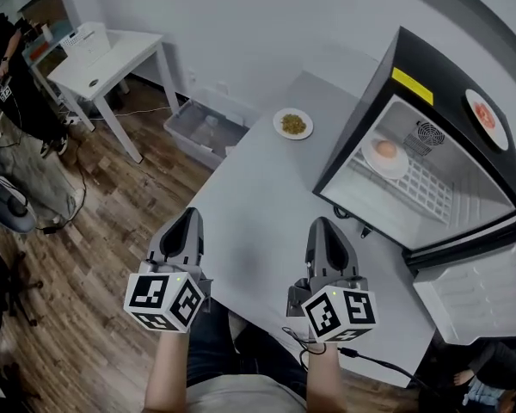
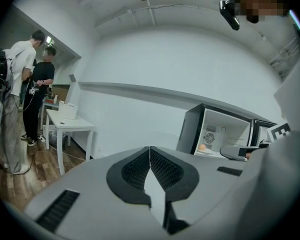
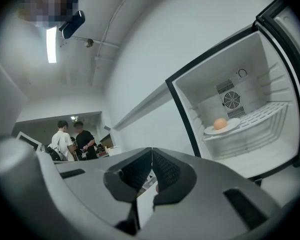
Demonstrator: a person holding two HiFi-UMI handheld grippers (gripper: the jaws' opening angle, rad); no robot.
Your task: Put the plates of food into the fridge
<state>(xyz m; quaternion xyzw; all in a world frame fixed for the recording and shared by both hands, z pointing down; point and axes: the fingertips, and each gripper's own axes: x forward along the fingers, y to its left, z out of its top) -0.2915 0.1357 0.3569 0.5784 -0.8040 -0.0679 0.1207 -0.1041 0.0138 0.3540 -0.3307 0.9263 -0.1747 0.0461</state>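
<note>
A pale grey table (image 1: 258, 205) stands against a white wall over a wood-plank floor (image 1: 95, 239), with a small white side table (image 1: 112, 58) and a grey bin (image 1: 205, 132) on the floor behind it. At the table's right end a black mini fridge (image 1: 447, 76) stands with its door (image 1: 477, 295) swung wide open. One plate (image 1: 385, 157) with a round, tan piece of food rests on the wire shelf inside. A second plate of food (image 1: 292, 124) sits on the table, well apart from the fridge, and a third plate (image 1: 486, 119) lies on the fridge's top. A yellow label (image 1: 412, 85) on the fridge's upper edge is too small to read. The left gripper (image 2: 150, 149) and right gripper (image 3: 151, 151) are held low at the table's near edge. Each has its fingers (image 2: 137, 169) pressed together on nothing. Two people stand in the room behind.
</note>
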